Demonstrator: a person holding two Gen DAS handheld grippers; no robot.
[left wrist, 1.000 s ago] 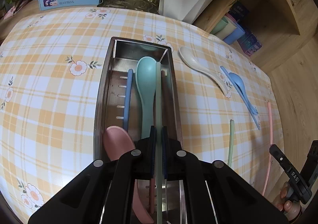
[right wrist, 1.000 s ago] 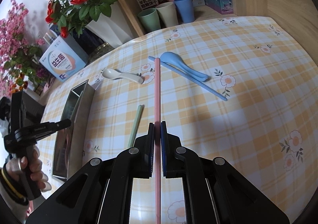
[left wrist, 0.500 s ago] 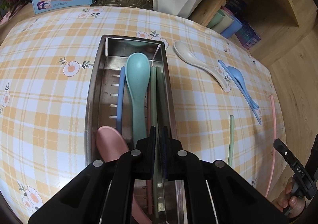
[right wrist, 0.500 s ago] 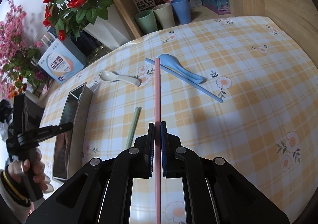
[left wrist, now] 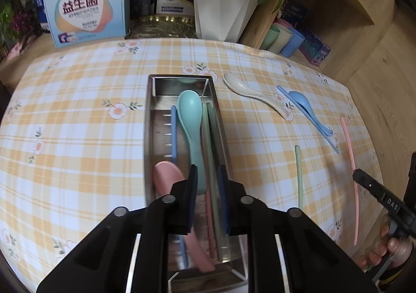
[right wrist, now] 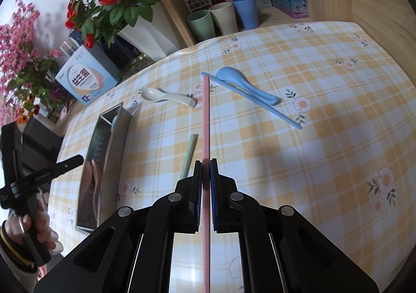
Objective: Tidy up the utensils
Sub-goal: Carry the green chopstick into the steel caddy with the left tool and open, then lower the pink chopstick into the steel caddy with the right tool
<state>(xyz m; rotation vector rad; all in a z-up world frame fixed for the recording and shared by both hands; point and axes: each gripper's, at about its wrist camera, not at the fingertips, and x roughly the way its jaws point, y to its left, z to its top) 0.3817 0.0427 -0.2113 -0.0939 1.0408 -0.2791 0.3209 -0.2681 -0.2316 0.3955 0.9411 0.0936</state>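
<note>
Roughly halfway: left gripper [left wrist: 206,183], jaws just parted, hangs empty over the tray [left wrist: 149,137]; right gripper [right wrist: 205,170] clamps pink chopstick [right wrist: 206,116], spoons ahead.

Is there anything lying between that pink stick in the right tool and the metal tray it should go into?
Only the green chopstick lies on the cloth between the pink chopstick and the metal tray. It lies flat, so lifting over it should clear it. The left tool hovers open above the tray.

— Near end of the metal tray [left wrist: 156,152]?
— Hidden behind the left tongs [left wrist: 206,181]; pink spoon [left wrist: 166,178] there blurred.
— Pink chopstick [right wrist: 206,137]?
— Near end cut off at the bottom edge.
</note>
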